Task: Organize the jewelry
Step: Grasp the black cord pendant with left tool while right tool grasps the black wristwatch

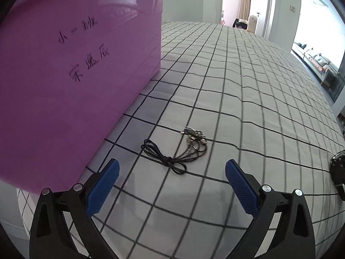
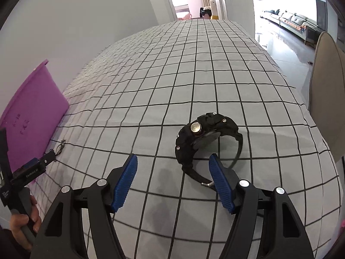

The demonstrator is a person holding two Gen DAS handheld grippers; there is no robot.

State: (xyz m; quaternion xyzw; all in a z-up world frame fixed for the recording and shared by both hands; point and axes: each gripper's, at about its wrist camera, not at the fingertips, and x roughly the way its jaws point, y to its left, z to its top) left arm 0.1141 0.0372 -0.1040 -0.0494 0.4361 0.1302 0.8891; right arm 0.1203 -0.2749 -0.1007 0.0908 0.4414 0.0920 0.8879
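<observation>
A black cord necklace with small metal charms (image 1: 175, 149) lies on the checked bed cover, just ahead of my open, empty left gripper (image 1: 172, 171). It shows as a small tangle in the right wrist view (image 2: 60, 147). A pink plastic box (image 1: 71, 82) with handwritten characters stands to the left of the necklace; it also shows in the right wrist view (image 2: 32, 116). A black wristwatch (image 2: 204, 138) lies on its side just ahead of my open, empty right gripper (image 2: 173, 165), its strap by the right finger. Its edge shows at the far right of the left wrist view (image 1: 337, 168).
The bed with a grey checked cover (image 2: 194, 69) stretches far ahead. A beige chair back (image 2: 325, 99) stands at its right edge. The left gripper and the hand holding it (image 2: 23, 185) appear at the lower left of the right wrist view. A doorway lies beyond.
</observation>
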